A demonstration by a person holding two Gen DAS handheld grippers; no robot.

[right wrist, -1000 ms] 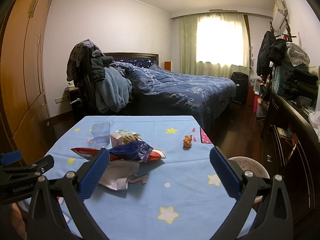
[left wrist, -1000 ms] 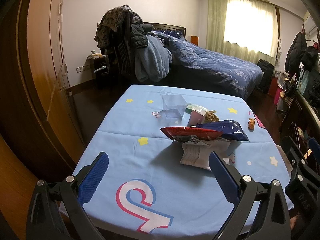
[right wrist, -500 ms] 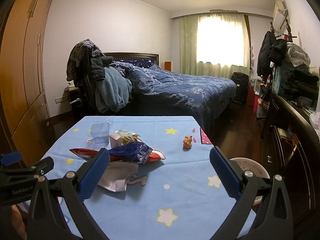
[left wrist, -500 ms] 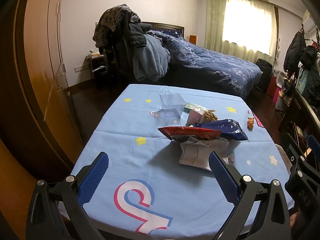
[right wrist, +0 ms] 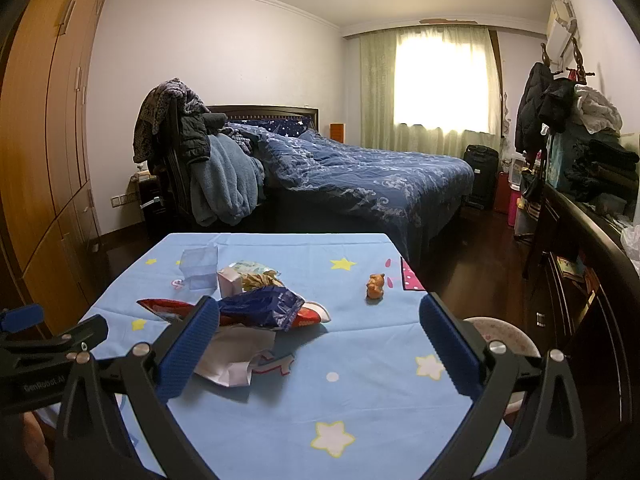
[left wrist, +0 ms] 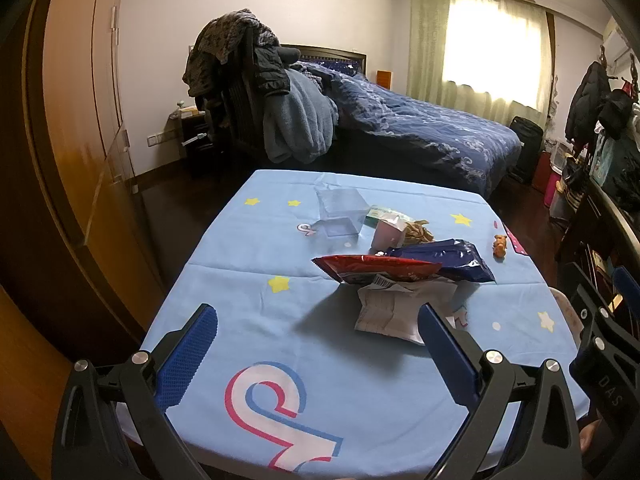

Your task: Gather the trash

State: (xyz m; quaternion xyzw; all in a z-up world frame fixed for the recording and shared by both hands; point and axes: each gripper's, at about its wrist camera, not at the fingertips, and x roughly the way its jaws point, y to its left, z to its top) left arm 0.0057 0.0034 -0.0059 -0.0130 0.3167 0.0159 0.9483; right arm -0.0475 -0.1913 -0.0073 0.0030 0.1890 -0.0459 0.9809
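Left wrist: crinkled glossy red wrapper (left wrist: 376,271) (foil-like) atop creased white paper (left wrist: 394,312).

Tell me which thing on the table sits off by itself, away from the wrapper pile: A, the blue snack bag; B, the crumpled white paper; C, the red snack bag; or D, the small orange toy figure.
D: the small orange toy figure stands alone on the blue tablecloth, apart from the pile.

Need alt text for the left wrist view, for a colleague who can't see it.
The open left gripper hovers over a blue star-print table facing a trash pile: red wrapper, blue wrapper, crumpled paper. Behind the pile stands a clear box; beyond is a bed.
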